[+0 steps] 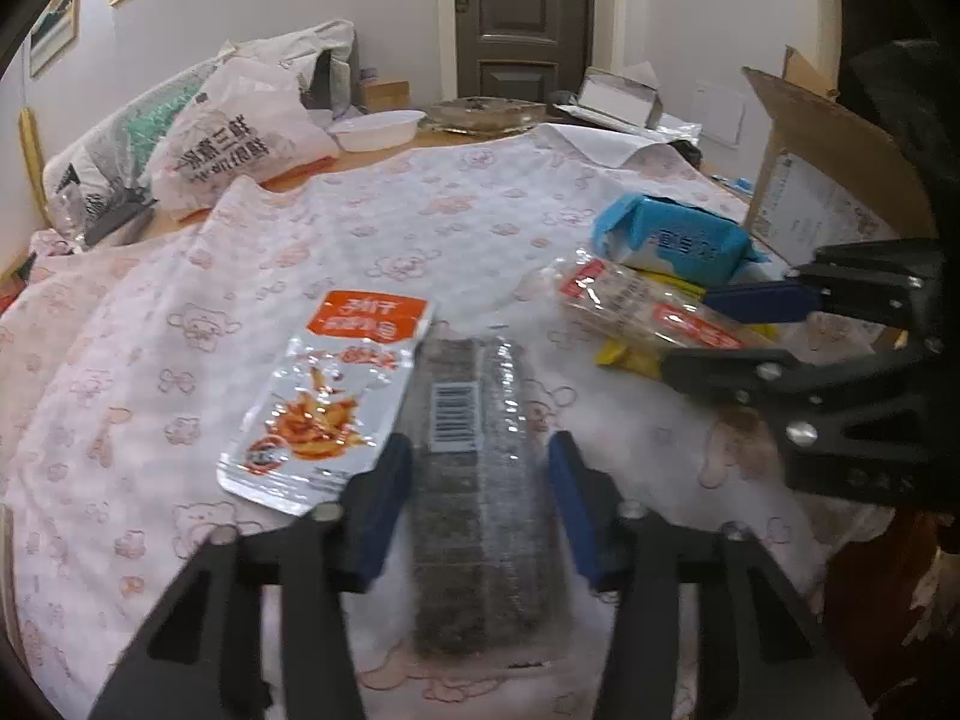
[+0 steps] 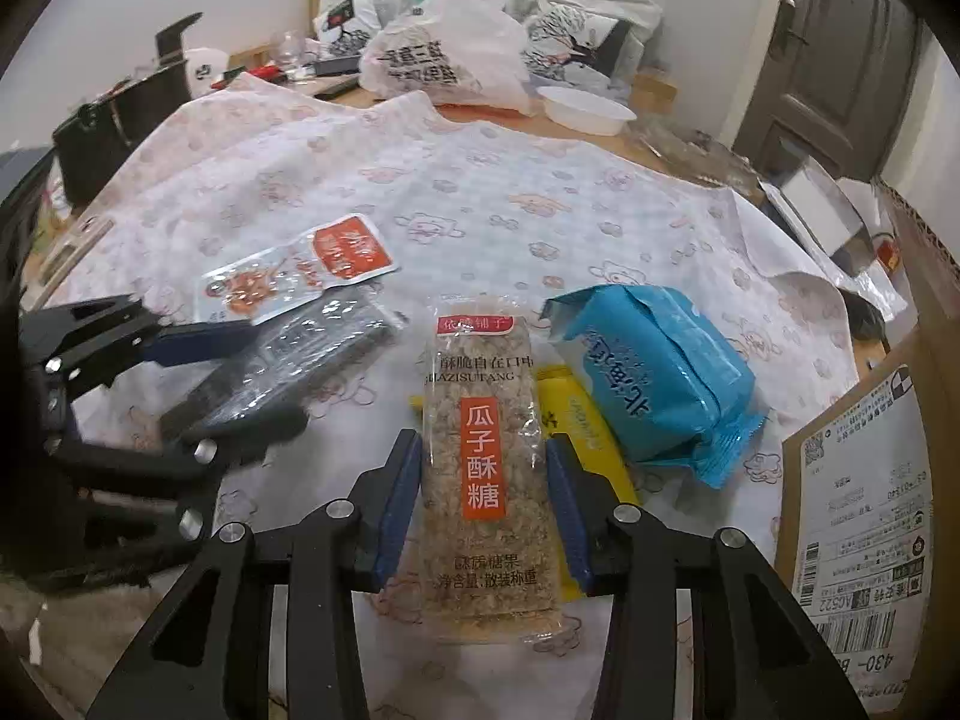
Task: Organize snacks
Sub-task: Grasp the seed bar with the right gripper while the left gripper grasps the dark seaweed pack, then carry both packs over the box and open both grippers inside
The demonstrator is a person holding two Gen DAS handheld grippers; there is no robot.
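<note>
In the left wrist view my left gripper [image 1: 480, 504] has its blue pads against both long sides of a dark seaweed-coloured bar pack [image 1: 474, 480] that lies on the pink-patterned cloth [image 1: 420, 228]. An orange-and-silver pouch [image 1: 330, 396] lies just left of it. In the right wrist view my right gripper [image 2: 485, 504] grips a clear pack of seed brittle with an orange label [image 2: 480, 468]. A yellow pack [image 2: 582, 420] lies partly under it, and a blue pack [image 2: 654, 378] sits to its right. The left gripper [image 2: 264, 375] shows at the left, on the dark pack [image 2: 312, 354].
A cardboard box [image 2: 864, 510] with shipping labels stands close on the right. At the far side of the table are a white plastic bag [image 1: 240, 132], a white bowl [image 1: 378, 129] and other clutter. A dark door [image 1: 516, 18] is behind.
</note>
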